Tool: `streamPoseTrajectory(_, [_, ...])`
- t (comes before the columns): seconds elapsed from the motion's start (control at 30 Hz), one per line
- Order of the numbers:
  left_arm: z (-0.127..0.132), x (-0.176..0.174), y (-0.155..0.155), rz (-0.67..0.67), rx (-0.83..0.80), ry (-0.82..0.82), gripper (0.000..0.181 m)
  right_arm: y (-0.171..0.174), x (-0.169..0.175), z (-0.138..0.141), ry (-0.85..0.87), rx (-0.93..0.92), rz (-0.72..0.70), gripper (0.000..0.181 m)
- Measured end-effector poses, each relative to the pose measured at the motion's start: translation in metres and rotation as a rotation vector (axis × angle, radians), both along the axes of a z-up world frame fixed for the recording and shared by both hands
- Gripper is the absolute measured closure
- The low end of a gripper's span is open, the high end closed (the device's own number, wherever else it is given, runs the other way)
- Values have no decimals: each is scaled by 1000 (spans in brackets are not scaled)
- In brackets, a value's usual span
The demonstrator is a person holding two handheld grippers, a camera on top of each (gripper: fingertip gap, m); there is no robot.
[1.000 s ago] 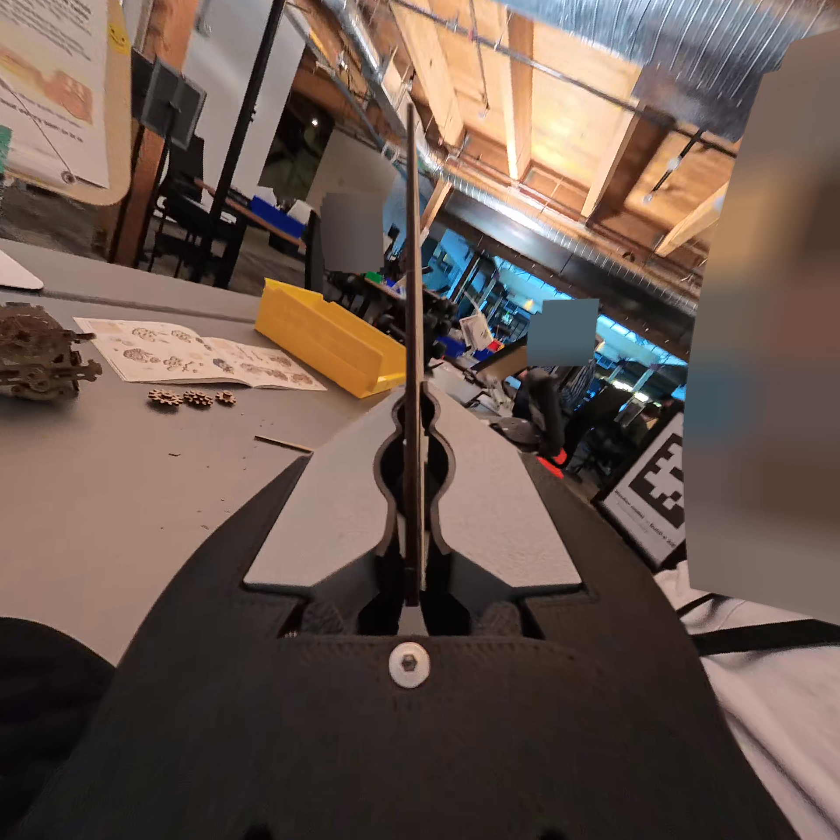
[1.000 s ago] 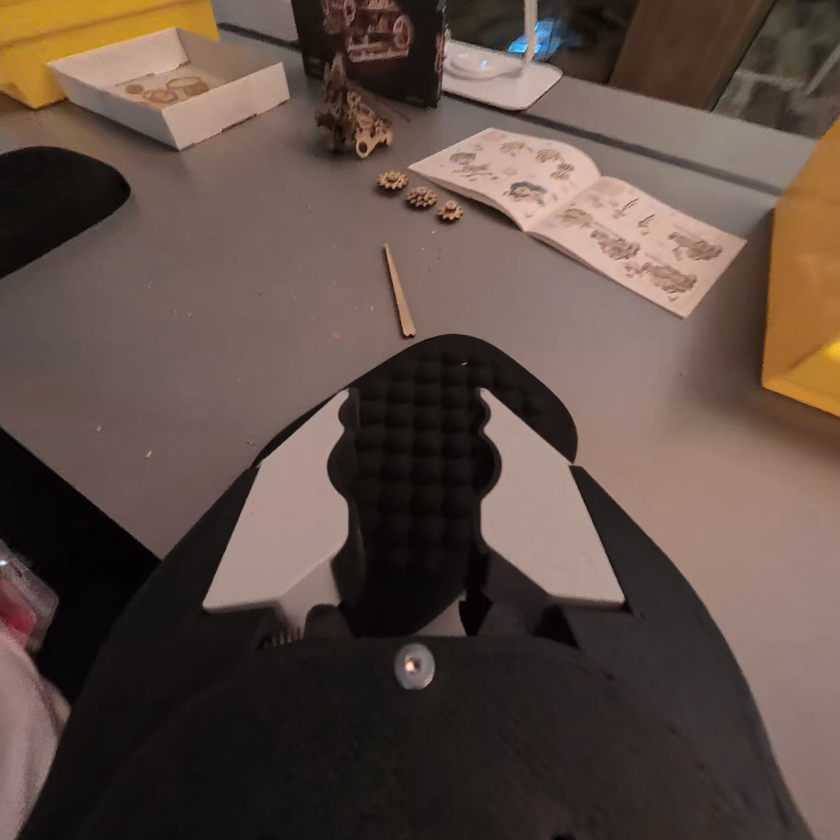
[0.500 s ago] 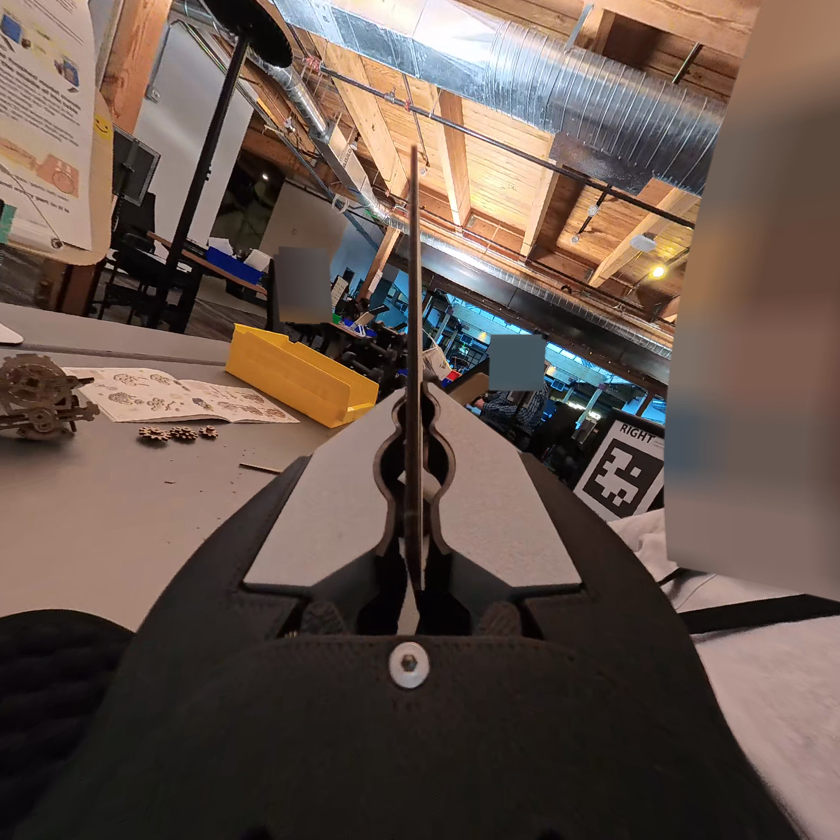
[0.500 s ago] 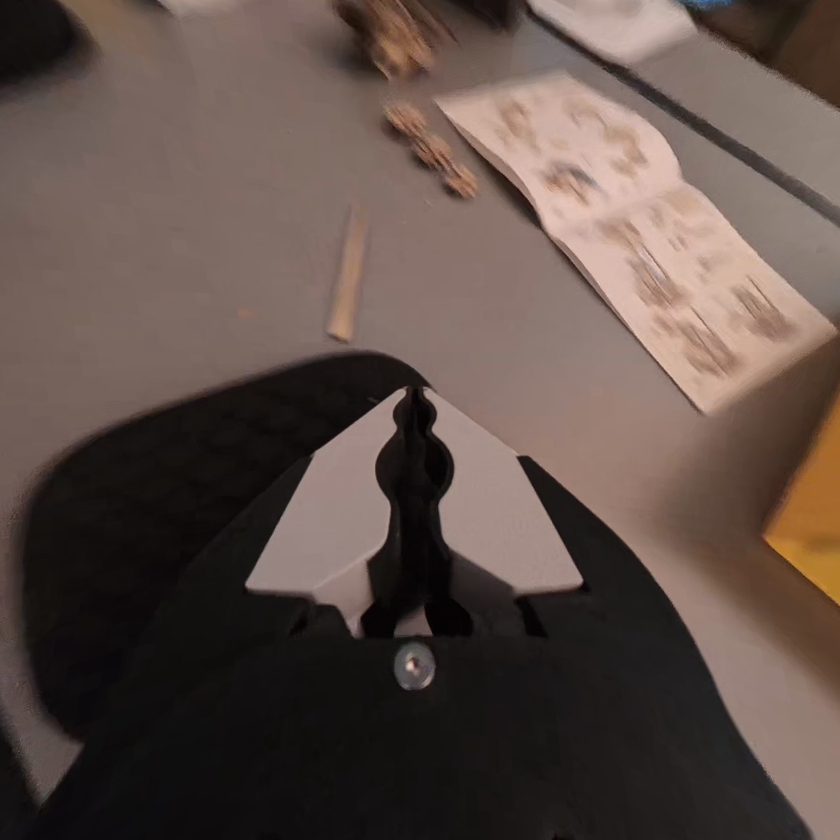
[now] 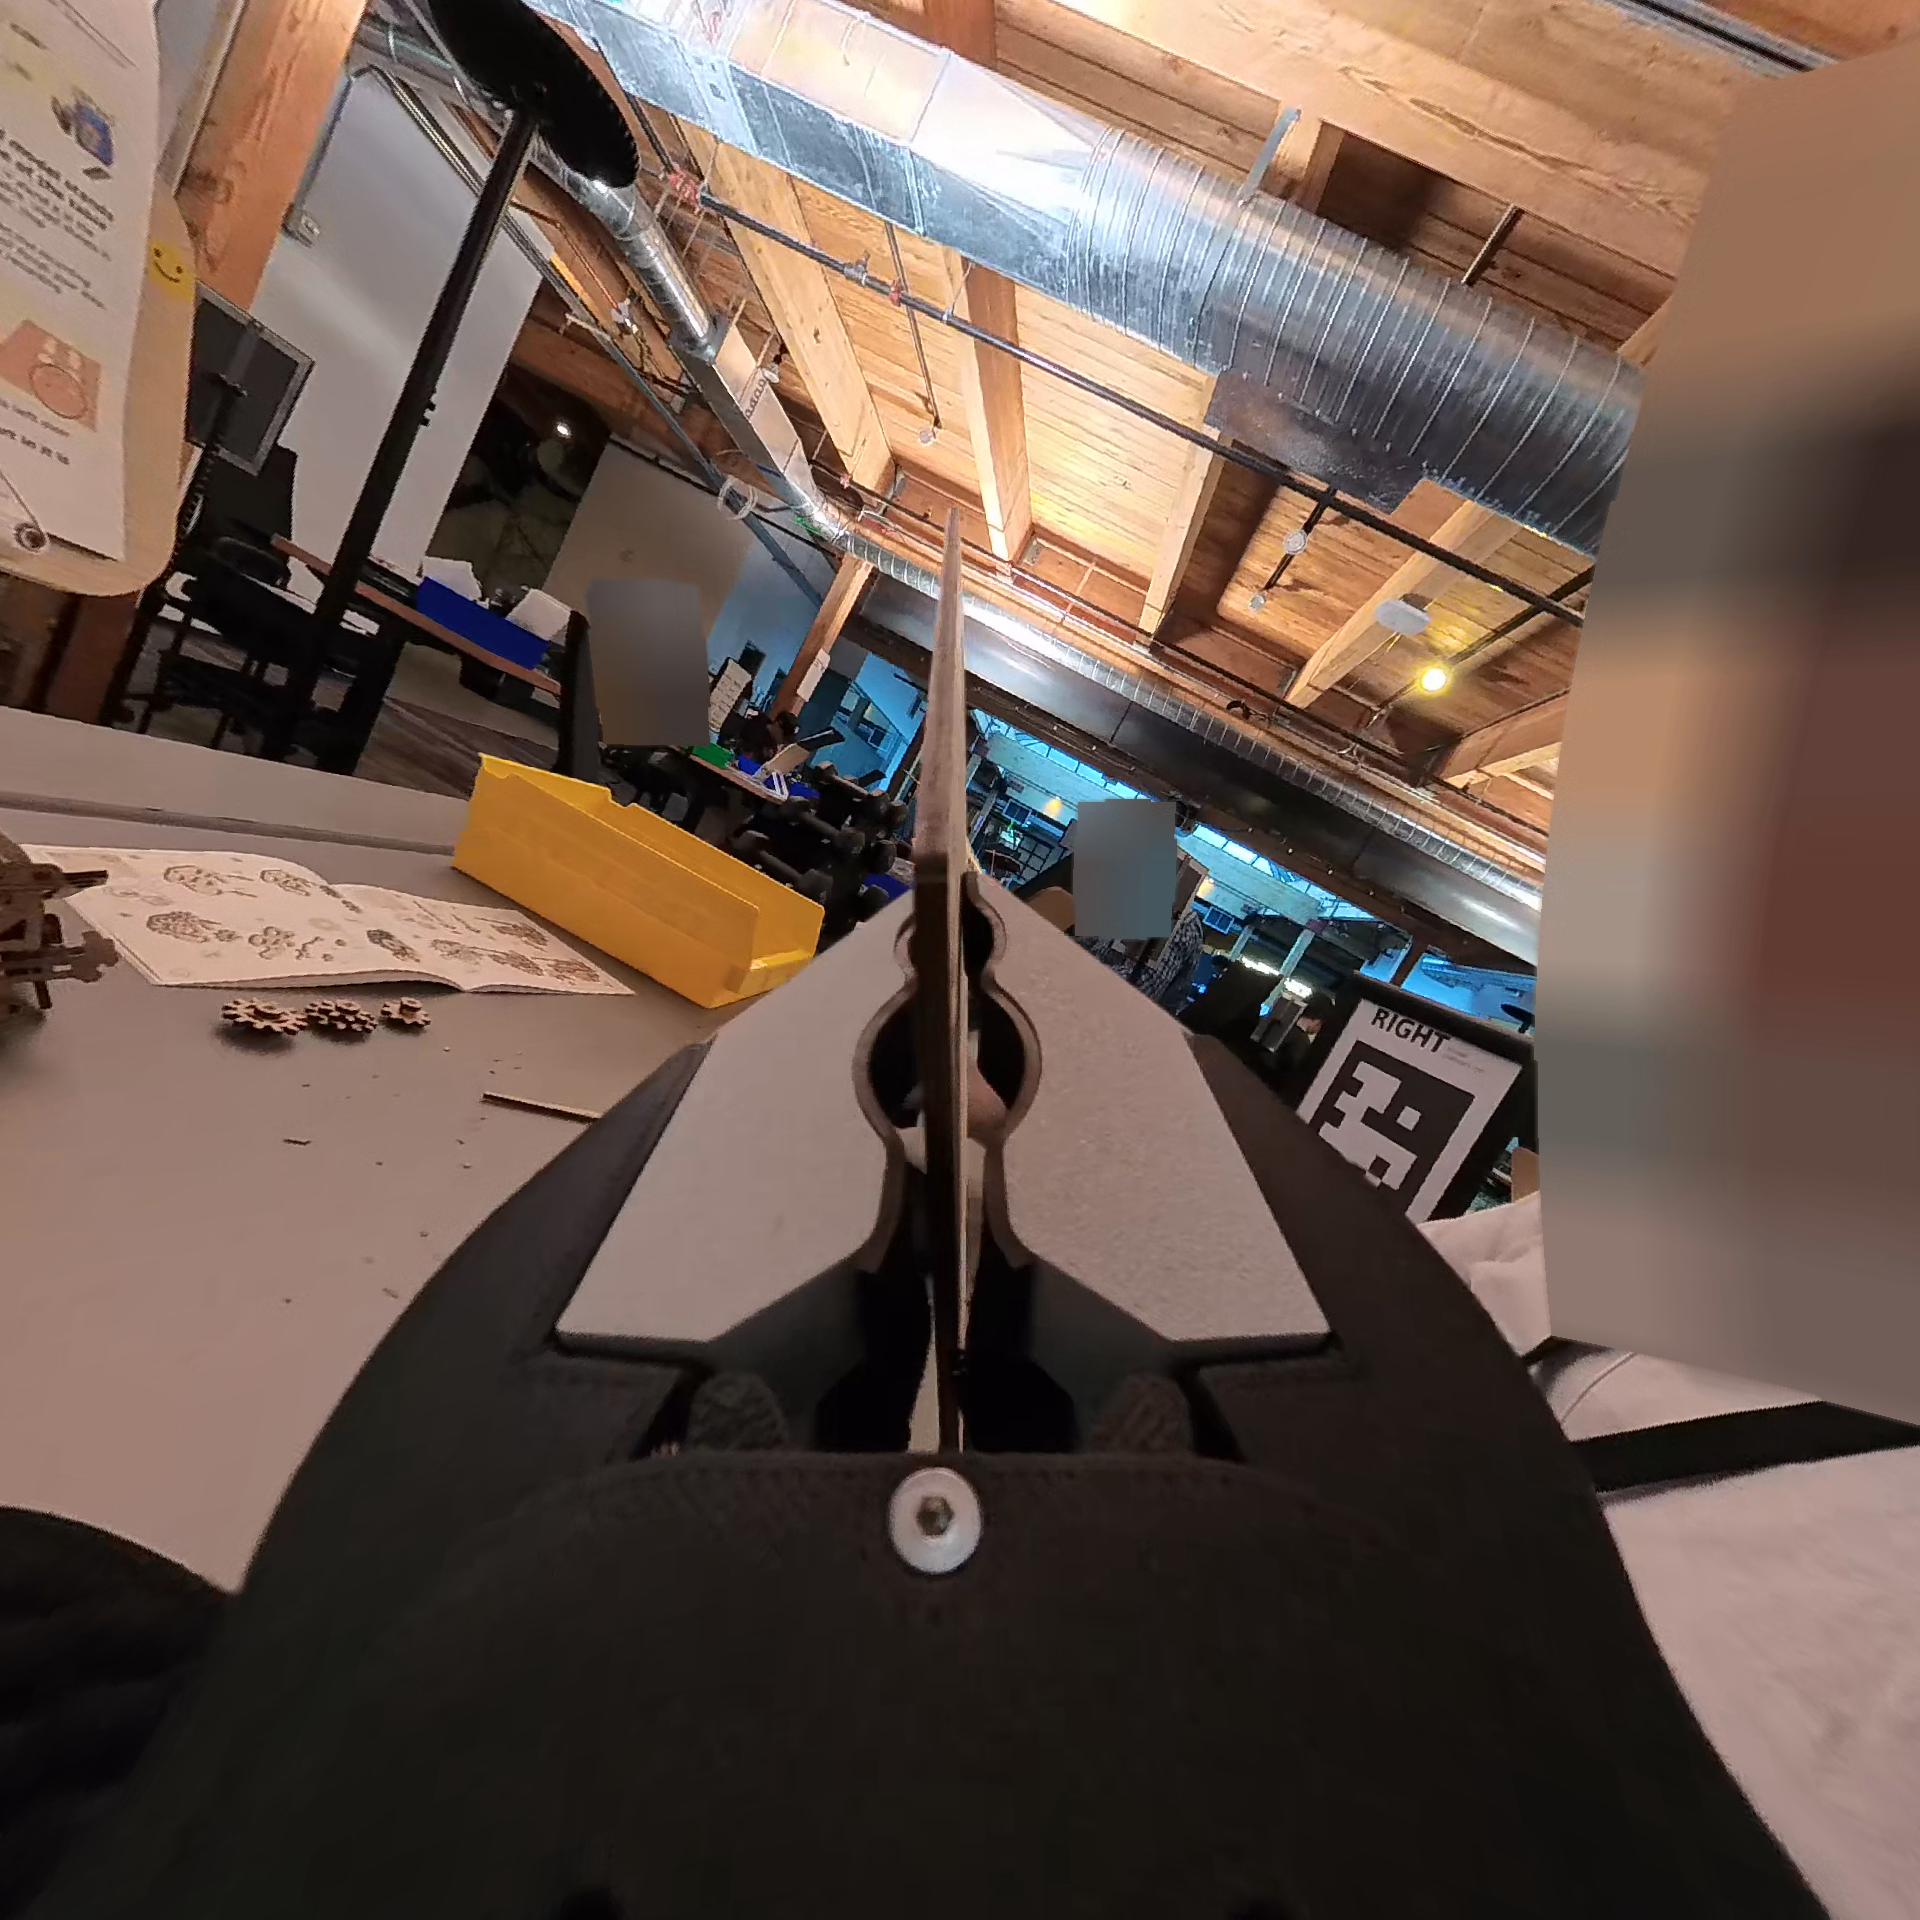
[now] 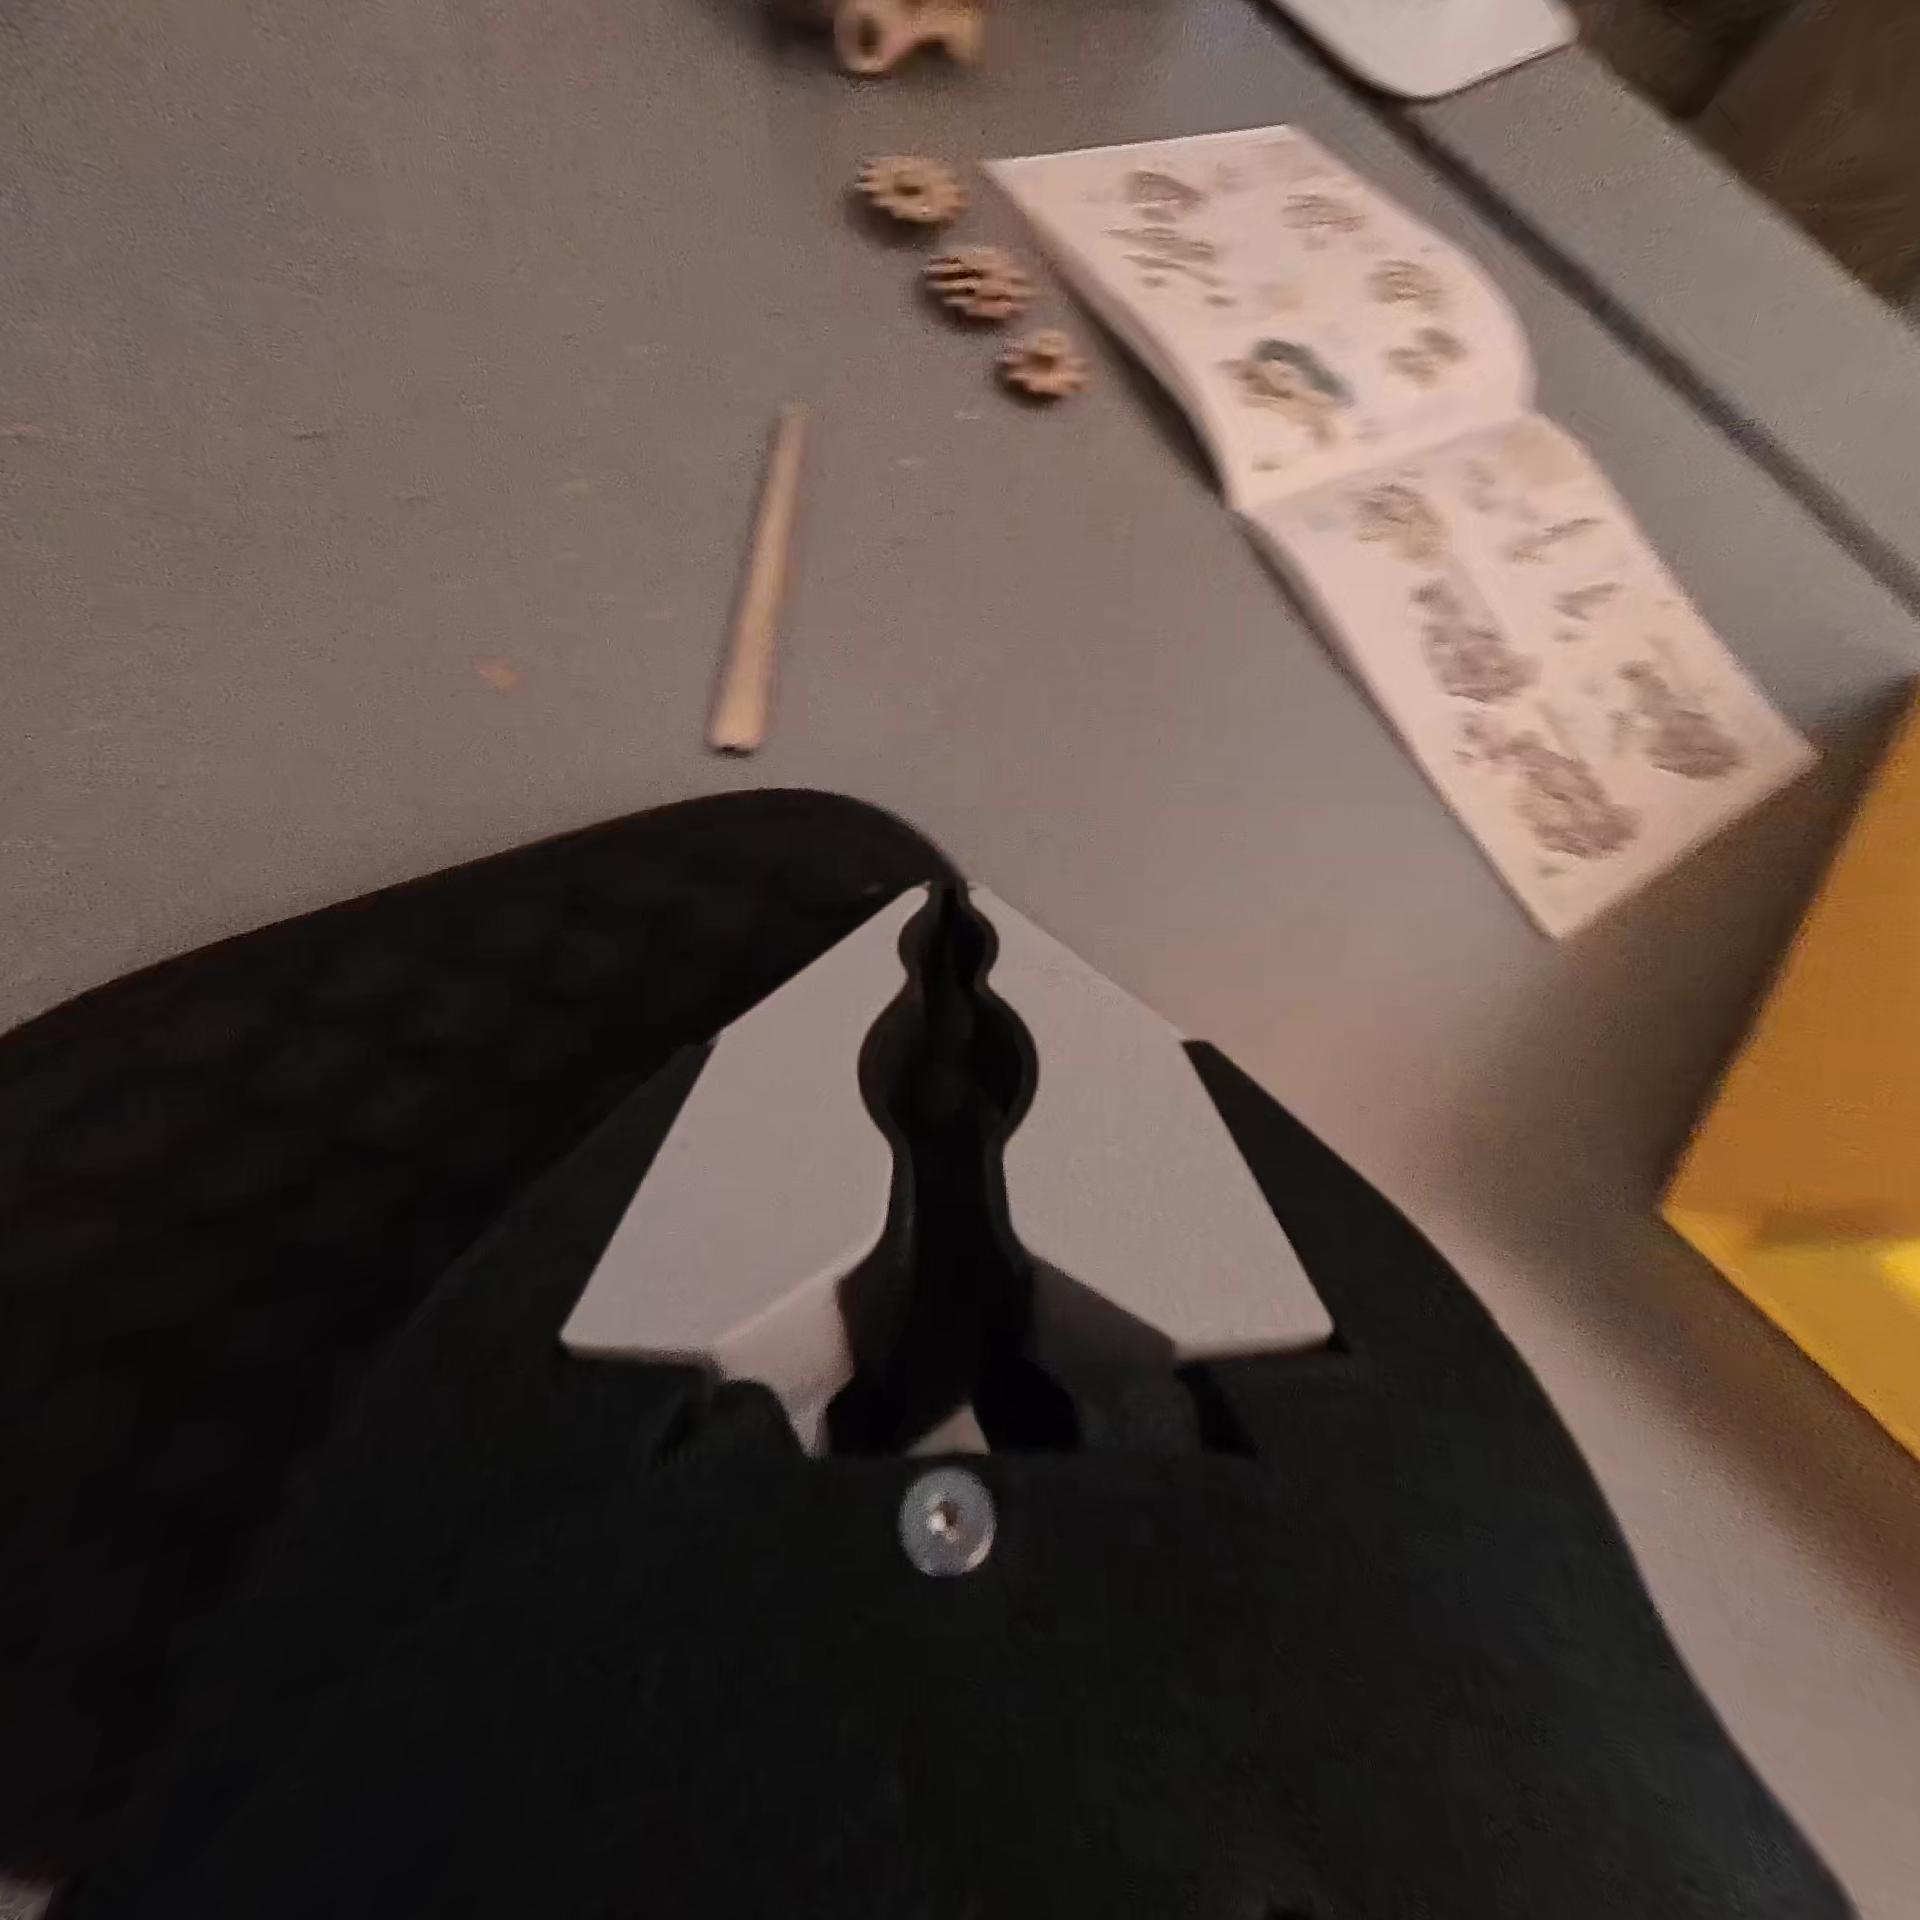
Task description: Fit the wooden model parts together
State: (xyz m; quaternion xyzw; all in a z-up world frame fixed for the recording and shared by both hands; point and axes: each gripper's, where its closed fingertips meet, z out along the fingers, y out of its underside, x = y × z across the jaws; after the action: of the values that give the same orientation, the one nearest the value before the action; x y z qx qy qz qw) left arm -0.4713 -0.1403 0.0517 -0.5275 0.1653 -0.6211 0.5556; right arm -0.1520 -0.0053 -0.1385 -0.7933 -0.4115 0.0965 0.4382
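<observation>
Right fingers [image 6: 831,1143] now together, empty.

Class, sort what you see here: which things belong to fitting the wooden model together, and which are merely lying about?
Belong to the job:
thin wooden sheet, clamped in the left gripper
three wooden gears
wooden stick
part-built model
instruction booklet

Lying about:
yellow bin
the shut, empty right gripper

You had three small gears [image 6: 977,286], one stick [image 6: 758,582], one open booklet [image 6: 1392,499], one yellow bin [image 5: 634,894] and one part-built model [image 5: 31,935] before you
</observation>
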Motion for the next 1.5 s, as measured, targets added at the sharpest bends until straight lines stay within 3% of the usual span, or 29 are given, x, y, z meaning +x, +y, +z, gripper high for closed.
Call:
streamPoseTrajectory(0.03, [1,1,1,0,-3,-5,181,12,14,5,-36,59,-87,181])
streamPoseTrajectory(0.07, [2,2,2,5,-6,-13,181,13,16,9,-52,89,-82,181])
streamPoseTrajectory(0.17, [5,5,-1,14,5,-14,181,-16,-10,11,29,42,123,181])
streamPoseTrajectory(0.27, [5,10,-3,25,2,-2,181,-14,-14,-7,-22,-16,147,181])
streamPoseTrajectory(0.37, [5,16,-3,31,-5,-3,181,26,8,10,-20,105,-54,181])
streamPoseTrajectory(0.4, [5,18,-3,33,-7,-5,180,28,11,11,-39,115,-40,181])
streamPoseTrajectory(0.47, [6,20,-5,37,-7,-2,180,3,-10,6,7,20,144,181])
streamPoseTrajectory(0.53, [5,20,-5,45,-12,8,181,-15,-19,-4,5,-50,238,181])
streamPoseTrajectory(0.57, [3,20,-5,47,-16,14,181,-11,-19,-6,2,-44,228,181])
streamPoseTrajectory(0.67, [0,20,1,57,-40,16,181,29,9,0,-88,53,-4,181])
streamPoseTrajectory(0.77, [-9,17,12,95,-103,10,181,21,7,11,-83,82,22,181])
streamPoseTrajectory(0.87, [-25,18,22,98,-182,5,181,-5,-12,6,-48,-8,127,181])
streamPoseTrajectory(0.93, [-31,20,27,64,-220,-19,181,1,-8,-9,-160,-9,83,180])
streamPoseTrajectory(1.0, [-30,22,31,28,-229,-42,180,26,5,-1,-212,111,-50,181])
streamPoseTrajectory(1.23, [-29,19,43,7,-234,-22,181,2,-9,-4,-120,-4,30,181])
streamPoseTrajectory(1.4, [-26,20,53,-19,-237,-41,180,36,18,2,-221,110,-139,181])
streamPoseTrajectory(1.5, [-27,20,59,-11,-238,-36,181,6,-9,5,-89,-1,69,181])
